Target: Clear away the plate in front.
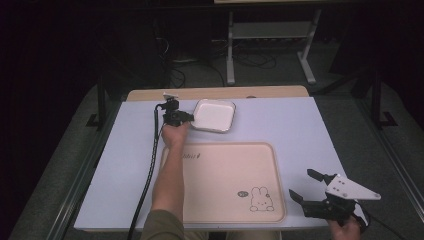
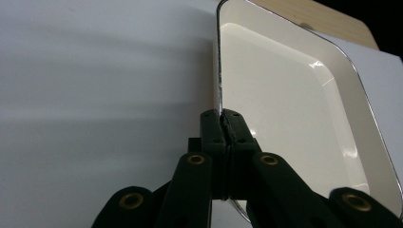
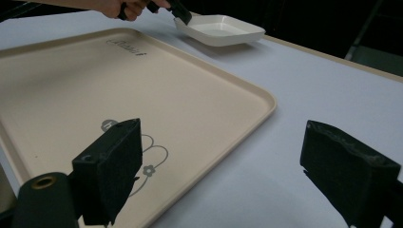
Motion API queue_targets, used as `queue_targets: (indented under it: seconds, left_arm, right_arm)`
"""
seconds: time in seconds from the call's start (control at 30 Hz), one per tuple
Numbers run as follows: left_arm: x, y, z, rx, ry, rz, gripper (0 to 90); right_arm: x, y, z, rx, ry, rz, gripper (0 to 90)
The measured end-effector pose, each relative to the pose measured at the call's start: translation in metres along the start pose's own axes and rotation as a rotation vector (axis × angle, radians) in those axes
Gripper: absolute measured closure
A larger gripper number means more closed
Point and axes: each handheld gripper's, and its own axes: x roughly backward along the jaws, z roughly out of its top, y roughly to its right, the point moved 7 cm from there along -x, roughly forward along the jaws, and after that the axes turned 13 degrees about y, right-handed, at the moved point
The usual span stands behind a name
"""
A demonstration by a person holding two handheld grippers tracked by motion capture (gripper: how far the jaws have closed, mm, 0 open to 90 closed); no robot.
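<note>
A white square dish [image 1: 215, 114] sits at the far middle of the white table, beyond a beige tray [image 1: 220, 170] with a rabbit drawing. My left gripper [image 1: 190, 118] is at the dish's left rim. In the left gripper view its jaws are pinched together on the dish's thin rim [image 2: 219, 95], and its fingertips [image 2: 221, 118] meet there. The right gripper [image 1: 305, 186] rests near the table's front right corner, jaws wide apart with nothing between them. In the right gripper view the dish [image 3: 221, 29] lies far off with the other hand at its edge.
The beige tray [image 3: 142, 95] is bare and fills the near middle of the table. A wooden board [image 1: 215, 93] runs along the far table edge. Dark floor, cables and a metal stand lie beyond the table.
</note>
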Motion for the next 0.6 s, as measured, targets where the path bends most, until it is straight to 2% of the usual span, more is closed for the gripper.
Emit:
queue_targets:
  seconds: [0.3, 0.6]
  left_arm:
    - [0.018, 0.007, 0.012, -0.004, 0.031, -0.039, 88.6]
    - [0.032, 0.008, 0.02, 0.0, 0.05, -0.054, 88.6]
  right_arm:
    - [0.0, 0.0, 0.0, 0.001, -0.003, 0.0, 13.1]
    - [0.0, 0.0, 0.0, -0.001, -0.001, -0.005, 13.1]
